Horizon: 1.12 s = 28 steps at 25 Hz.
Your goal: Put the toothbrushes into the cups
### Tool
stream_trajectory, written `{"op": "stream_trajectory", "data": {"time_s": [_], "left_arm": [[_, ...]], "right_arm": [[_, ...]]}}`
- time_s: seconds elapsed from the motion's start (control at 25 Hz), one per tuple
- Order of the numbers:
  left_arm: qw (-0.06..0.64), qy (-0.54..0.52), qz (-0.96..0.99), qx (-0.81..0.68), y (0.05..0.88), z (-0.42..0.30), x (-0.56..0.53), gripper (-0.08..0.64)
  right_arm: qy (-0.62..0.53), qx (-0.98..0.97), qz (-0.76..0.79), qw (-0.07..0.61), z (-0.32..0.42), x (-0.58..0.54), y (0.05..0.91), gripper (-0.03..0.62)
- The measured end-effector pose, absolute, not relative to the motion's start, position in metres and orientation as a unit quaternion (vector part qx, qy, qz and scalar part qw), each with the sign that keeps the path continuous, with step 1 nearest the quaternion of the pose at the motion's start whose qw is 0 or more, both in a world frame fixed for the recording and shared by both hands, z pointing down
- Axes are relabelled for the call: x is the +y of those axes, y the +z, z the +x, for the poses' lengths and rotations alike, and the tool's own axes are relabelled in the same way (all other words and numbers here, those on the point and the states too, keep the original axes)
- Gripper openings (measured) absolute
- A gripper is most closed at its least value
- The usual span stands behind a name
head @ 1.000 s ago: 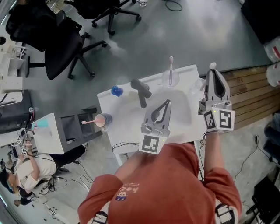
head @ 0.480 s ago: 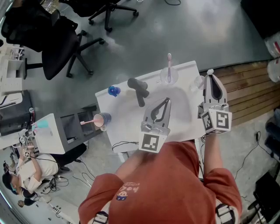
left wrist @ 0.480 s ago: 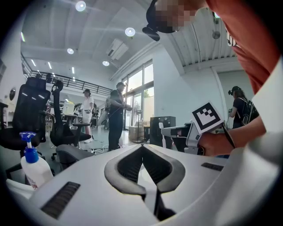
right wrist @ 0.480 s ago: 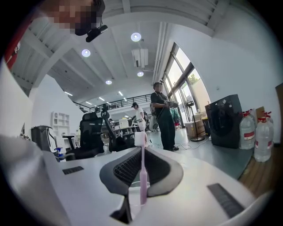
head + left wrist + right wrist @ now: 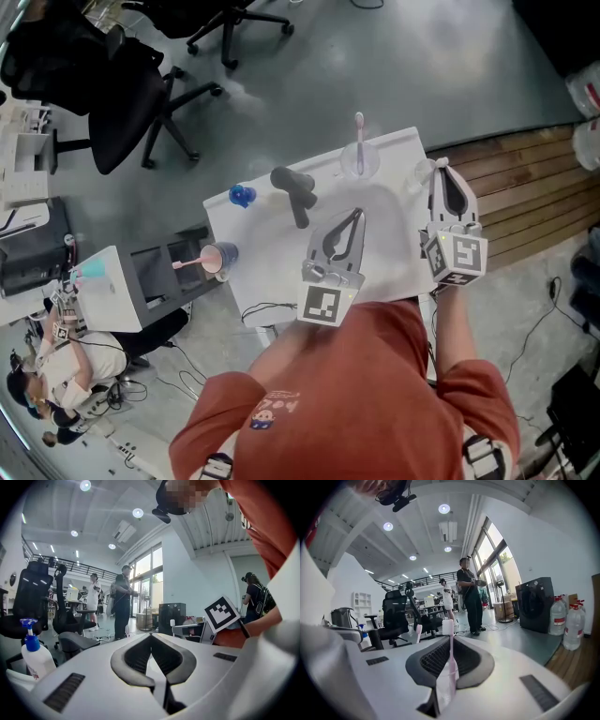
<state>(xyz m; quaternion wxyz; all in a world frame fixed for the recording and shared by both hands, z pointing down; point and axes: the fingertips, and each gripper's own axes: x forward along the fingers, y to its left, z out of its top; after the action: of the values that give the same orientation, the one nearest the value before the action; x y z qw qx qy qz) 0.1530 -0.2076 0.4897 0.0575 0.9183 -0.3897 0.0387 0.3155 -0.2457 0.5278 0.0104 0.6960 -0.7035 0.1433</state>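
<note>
My right gripper (image 5: 441,171) is shut on a pink toothbrush (image 5: 450,658), which stands upright between the jaws with its white head (image 5: 448,626) above them. It hovers at the white table's (image 5: 272,253) right edge, next to a clear cup (image 5: 423,174). Another pink toothbrush (image 5: 358,136) stands in a clear cup (image 5: 360,164) at the table's far edge, and shows as the far toothbrush (image 5: 418,633) in the right gripper view. My left gripper (image 5: 357,215) is shut and empty over the table's middle; its closed tips (image 5: 151,637) hold nothing.
A grey hair dryer (image 5: 295,192) lies on the table's far left beside a blue-capped pump bottle (image 5: 241,195), also seen as the bottle (image 5: 33,656) in the left gripper view. A pink cup (image 5: 217,256) stands on a low shelf left of the table. Office chairs (image 5: 112,84) and people stand beyond.
My right gripper has sunk with the toothbrush and drawn closer to the clear cup at the table's right edge. The left gripper has kept still.
</note>
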Motion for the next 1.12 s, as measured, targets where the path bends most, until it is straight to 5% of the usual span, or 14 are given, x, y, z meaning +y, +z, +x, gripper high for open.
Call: {"op": "stream_trajectory", "data": {"time_s": [0.52,1.12], "left_arm": [[0.049,0.032,0.919,-0.39,0.482,0.149,-0.198,0.018],[0.026,-0.008,0.911,-0.412,0.45,0.108,-0.163,0.018]], "right_arm": [[0.143,-0.693,0.706,0.02,0.316,-0.237,0.531,0.095],[0.104,-0.702,0.704,0.022,0.283,-0.193,0.491,0.095]]}}
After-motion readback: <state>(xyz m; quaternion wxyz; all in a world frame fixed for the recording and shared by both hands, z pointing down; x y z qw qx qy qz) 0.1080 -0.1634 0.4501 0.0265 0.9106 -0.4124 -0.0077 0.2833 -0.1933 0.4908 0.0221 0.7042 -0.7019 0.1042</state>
